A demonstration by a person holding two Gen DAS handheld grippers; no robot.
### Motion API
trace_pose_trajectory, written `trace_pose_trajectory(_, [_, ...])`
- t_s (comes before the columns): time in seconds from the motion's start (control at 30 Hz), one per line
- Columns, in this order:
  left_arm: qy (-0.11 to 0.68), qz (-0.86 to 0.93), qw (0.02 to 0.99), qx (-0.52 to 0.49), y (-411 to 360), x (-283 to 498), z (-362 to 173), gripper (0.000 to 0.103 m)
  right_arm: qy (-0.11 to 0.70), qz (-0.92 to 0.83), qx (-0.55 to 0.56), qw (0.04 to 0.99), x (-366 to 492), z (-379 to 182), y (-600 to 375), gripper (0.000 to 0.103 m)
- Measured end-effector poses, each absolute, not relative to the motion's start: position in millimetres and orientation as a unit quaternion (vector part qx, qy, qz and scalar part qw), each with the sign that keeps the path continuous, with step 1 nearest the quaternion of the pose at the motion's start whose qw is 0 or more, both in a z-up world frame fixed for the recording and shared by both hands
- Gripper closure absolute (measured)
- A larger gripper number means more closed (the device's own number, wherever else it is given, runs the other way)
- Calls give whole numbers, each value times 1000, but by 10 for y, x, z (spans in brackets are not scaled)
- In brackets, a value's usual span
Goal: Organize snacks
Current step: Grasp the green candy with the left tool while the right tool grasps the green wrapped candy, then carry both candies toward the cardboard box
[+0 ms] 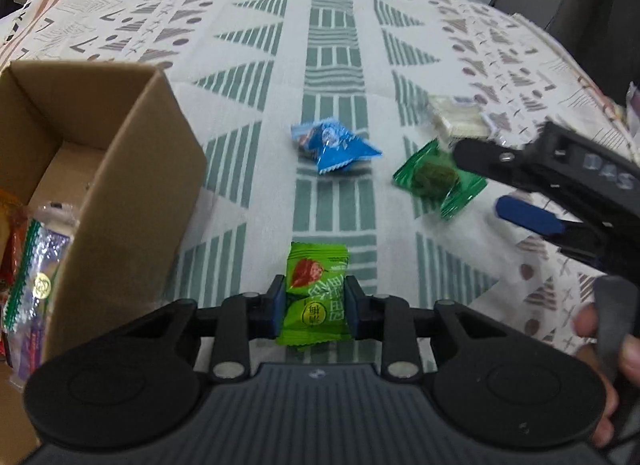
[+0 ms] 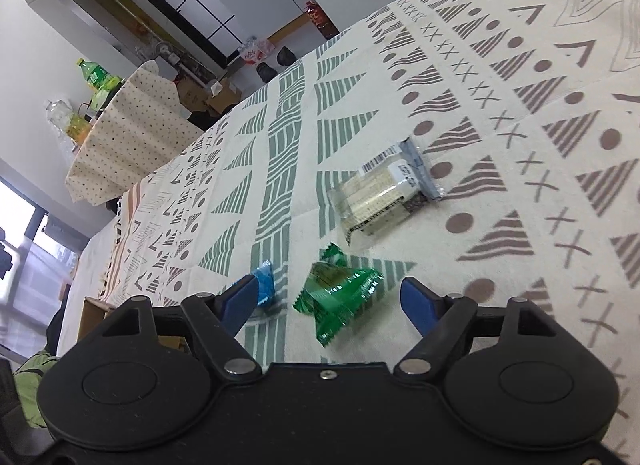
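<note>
- Clamped between the blue pads of the left gripper (image 1: pixel 314 307) is a bright green snack packet with a red fruit picture (image 1: pixel 316 293), lying on the patterned cream, green and brown tablecloth (image 1: pixel 336 65); both pads press its sides.
- Left of that gripper stands an open brown cardboard box (image 1: pixel 120 169), with wrapped snacks (image 1: pixel 28 265) inside it.
- Ahead of the left gripper, on the cloth, lies a blue triangular wrapped sweet (image 1: pixel 334 143).
- Right of it and ahead lies a clear dark-green wrapper with a dark round sweet inside (image 1: pixel 436 179).
- Over that wrapper comes the right gripper (image 2: pixel 328 299), its blue-tipped jaws standing apart on either side of the dark-green wrapper, not touching it.
- Beyond the right gripper lies a clear packet of pale wafer biscuits with a barcode label (image 2: pixel 384 193), just past the green wrapper.
- At the right edge of the left wrist view, a hand (image 1: pixel 608 365) grips the right tool.
</note>
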State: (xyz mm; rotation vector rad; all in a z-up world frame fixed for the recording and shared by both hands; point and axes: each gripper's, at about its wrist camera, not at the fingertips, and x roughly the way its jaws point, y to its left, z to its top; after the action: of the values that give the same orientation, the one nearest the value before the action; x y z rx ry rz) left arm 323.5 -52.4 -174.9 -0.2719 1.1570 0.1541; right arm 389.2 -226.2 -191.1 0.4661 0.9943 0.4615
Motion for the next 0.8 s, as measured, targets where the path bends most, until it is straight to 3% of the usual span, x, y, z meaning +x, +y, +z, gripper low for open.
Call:
trace_pose_trajectory(0.17, [531,82,832,-135,-449,3265,-1651,74,475,216,210,827,3968,-1964,-2185,29])
trace_pose_trajectory(0.23, [528,83,834,-136,-430,3278,-1626,74,480,211,205,826,3989,-1996,-2167,35])
trace_pose_trajectory(0.3, [525,85,836,-137,-408,3290,-1606,74,486,206,202,825,4009,-2035,-2156,61])
trace_pose_trajectory(0.37, [523,88,837,-138,-387,3292,-1591,74,490,199,200,825,4016,-2056,-2171,69])
trace_pose_trajectory(0.8, [508,87,844,-149,-362,3285,-1435,74,480,170,191,839,3692,-1867,-2403,73])
